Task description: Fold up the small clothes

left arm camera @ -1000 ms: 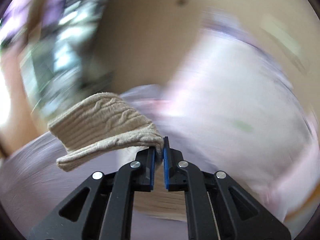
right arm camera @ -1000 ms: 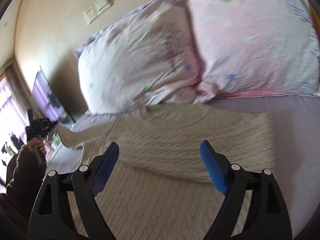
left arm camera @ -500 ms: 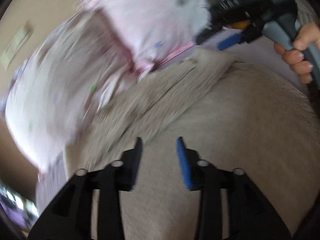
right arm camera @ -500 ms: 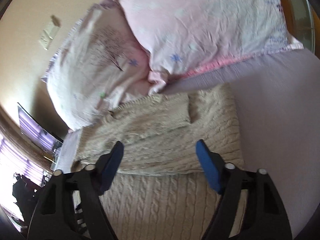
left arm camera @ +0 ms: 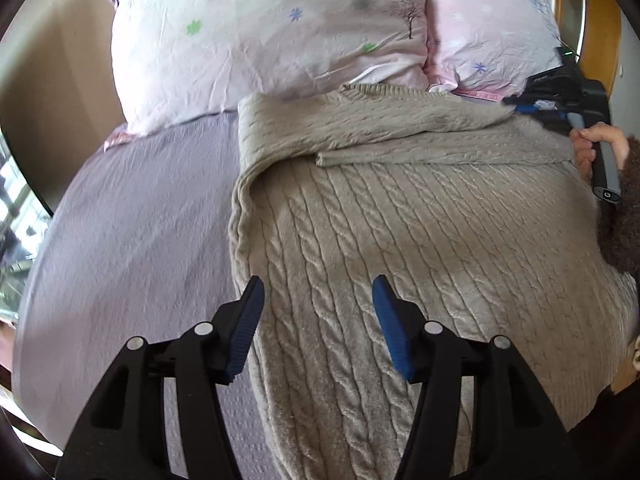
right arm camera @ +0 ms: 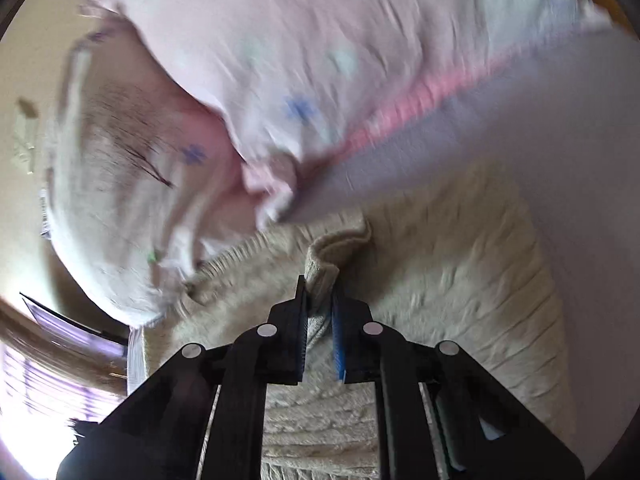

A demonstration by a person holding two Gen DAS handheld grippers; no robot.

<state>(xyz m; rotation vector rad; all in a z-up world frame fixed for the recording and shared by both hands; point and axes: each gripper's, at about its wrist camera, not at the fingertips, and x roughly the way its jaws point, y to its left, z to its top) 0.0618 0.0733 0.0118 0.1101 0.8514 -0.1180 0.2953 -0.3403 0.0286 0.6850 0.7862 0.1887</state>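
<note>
A beige cable-knit sweater (left arm camera: 400, 232) lies flat on the bed, with one sleeve (left arm camera: 360, 128) folded across its upper part. My left gripper (left arm camera: 318, 320) is open and empty, hovering over the sweater's lower left part. My right gripper (right arm camera: 320, 308) is shut on the sleeve cuff (right arm camera: 332, 256) near the sweater's top edge. In the left wrist view the right gripper (left arm camera: 536, 110) shows at the far right, held by a hand, at the end of the folded sleeve.
The sweater lies on a lilac bedsheet (left arm camera: 132, 232). Two pink-white pillows (left arm camera: 272, 28) with small flower prints lean at the head of the bed, just beyond the sweater. A beige wall (left arm camera: 52, 80) and a window are to the left.
My left gripper let go of the sleeve, opened and drew back over the sweater's lower part. My right gripper moved in to the sweater's top and shut on the sleeve cuff.
</note>
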